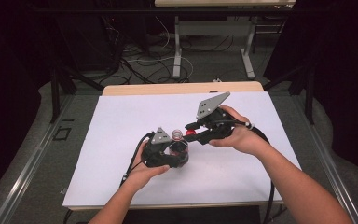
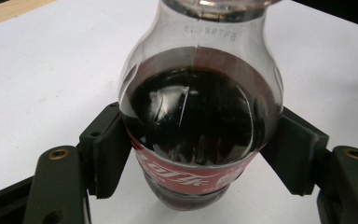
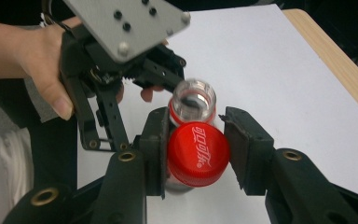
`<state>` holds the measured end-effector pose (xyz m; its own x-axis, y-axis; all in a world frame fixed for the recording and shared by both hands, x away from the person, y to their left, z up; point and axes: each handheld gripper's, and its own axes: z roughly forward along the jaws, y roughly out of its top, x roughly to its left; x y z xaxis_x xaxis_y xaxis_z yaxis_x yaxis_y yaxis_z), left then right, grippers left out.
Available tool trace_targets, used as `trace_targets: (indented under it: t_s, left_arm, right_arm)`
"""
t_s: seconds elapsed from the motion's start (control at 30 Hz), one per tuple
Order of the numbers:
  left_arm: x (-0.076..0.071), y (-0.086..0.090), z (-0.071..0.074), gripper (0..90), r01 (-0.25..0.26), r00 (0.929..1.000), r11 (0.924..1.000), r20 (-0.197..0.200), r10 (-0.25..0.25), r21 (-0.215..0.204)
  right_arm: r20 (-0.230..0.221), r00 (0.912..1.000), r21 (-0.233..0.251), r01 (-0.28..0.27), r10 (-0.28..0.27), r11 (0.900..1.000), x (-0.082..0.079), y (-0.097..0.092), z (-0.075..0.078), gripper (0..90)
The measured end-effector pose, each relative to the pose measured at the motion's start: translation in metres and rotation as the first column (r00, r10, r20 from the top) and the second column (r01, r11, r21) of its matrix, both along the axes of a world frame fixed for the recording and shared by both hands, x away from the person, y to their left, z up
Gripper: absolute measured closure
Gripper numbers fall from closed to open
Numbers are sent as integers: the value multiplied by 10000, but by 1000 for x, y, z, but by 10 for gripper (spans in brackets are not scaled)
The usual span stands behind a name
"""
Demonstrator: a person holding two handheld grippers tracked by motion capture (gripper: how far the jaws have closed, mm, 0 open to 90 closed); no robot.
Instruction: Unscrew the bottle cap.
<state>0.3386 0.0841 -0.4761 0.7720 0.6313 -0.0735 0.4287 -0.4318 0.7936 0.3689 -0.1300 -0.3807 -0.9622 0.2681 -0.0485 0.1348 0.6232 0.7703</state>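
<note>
On the white table sheet (image 1: 121,140), the clear plastic cola bottle with a red label (image 2: 200,140) is held upright between the left gripper (image 1: 168,154) jaws, clamped on its body. Beside the open neck, the round red plastic cap (image 3: 197,154) is gripped between the right gripper (image 3: 196,154) jaws.

high view: overhead, far | gripper views: close | shared: bottle (image 1: 179,145)
</note>
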Motion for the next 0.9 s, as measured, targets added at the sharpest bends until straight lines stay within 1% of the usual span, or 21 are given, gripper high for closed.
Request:
trace_targets:
  t_s: [0.07, 0.1, 0.13, 0.17, 0.23, 0.3, 0.33, 0.4, 0.43, 0.47, 0.5, 0.53, 0.57, 0.6, 0.63, 0.7, 0.73, 0.8, 0.83, 0.87, 0.9]
  left_arm:
    - [2, 3, 1, 300, -110, 9999, 9999, 66, 111, -29]
    - [2, 3, 1, 300, -158, 9998, 9999, 94, 158, -59]
    - [3, 5, 2, 300, -152, 9998, 9999, 87, 152, -20]
    - [3, 6, 2, 300, -259, 9996, 9996, 99, 260, -68]
    - [3, 8, 3, 300, -308, 9995, 9995, 95, 309, -98]
    - [4, 10, 4, 300, -347, 9993, 9994, 133, 348, -54]
    - [4, 11, 5, 300, -389, 9991, 9992, 142, 390, -86]
    - [5, 13, 6, 300, -444, 9989, 9990, 136, 446, -98]
    - [5, 13, 6, 300, -489, 9987, 9987, 125, 491, -131]
    - [5, 14, 6, 300, -582, 9982, 9981, 137, 585, -185]
    - [5, 14, 6, 300, -628, 9979, 9978, 111, 631, -211]
    - [6, 15, 6, 300, -596, 9981, 9981, 138, 599, -181]
    - [6, 15, 7, 300, -617, 9980, 9980, 157, 619, -146]
    - [6, 15, 7, 300, -666, 9976, 9977, 151, 669, -151]
    - [6, 16, 7, 300, -673, 9976, 9976, 158, 676, -151]
    - [6, 17, 7, 300, -654, 9978, 9978, 132, 655, -86]
    - [7, 17, 7, 300, -743, 9972, 9972, 120, 743, -68]
    - [8, 17, 7, 300, -747, 9971, 9971, 137, 749, -132]
    - [8, 17, 7, 300, -734, 9972, 9973, 144, 734, -23]
    - [9, 17, 7, 300, -779, 9969, 9969, 105, 780, -108]
    - [9, 16, 7, 300, -828, 9965, 9965, 89, 829, -131]
  right_arm:
    - [-30, 9999, -105, 106, -106, 9999, 0, -2, -2, 610]
    - [10, 9996, -128, 270, -270, 9996, -1, -2, -3, 611]
    - [-37, 9998, -171, 183, -184, 9997, 0, -3, -3, 610]
    - [57, 9997, -134, 248, -247, 9996, -1, -4, -5, 610]
    - [-71, 9993, -138, 365, -366, 9992, -2, -5, -7, 610]
    - [7, 9978, -117, 667, -667, 9977, -3, -6, -9, 611]
    - [-143, 9979, -146, 628, -630, 9979, -4, -7, -10, 610]
    - [-3, 9966, -181, 820, -821, 9965, -4, -9, -12, 610]
    - [-46, 9951, -120, 990, -990, 9950, -5, -9, -13, 610]
    - [-125, 9955, -129, 941, -942, 9955, -4, -11, -14, 610]
    - [-175, 9934, -28, 1129, -1130, 9936, -5, -12, -15, 610]
    - [-231, 9921, -100, 1229, -1231, 9924, -6, -14, -16, 610]
    - [-293, 9888, 1, 1467, -1467, 9892, -6, -15, -18, 610]
    - [-334, 9881, 80, 1506, -1502, 9886, -6, -17, -19, 610]
    - [-360, 9851, 99, 1688, -1683, 9856, -6, -18, -21, 610]
    - [-257, 9812, 51, 1915, -1913, 9815, -7, -22, -24, 610]
    - [-195, 9795, -39, 2004, -2004, 9797, -7, -25, -26, 610]
    - [-175, 9731, 63, 2300, -2299, 9732, -9, -28, -31, 610]
    - [-182, 9699, 85, 2429, -2427, 9700, -11, -30, -32, 610]
    - [-173, 9667, 138, 2555, -2553, 9667, -12, -31, -34, 610]
    - [-156, 9659, 89, 2585, -2584, 9660, -13, -32, -36, 610]
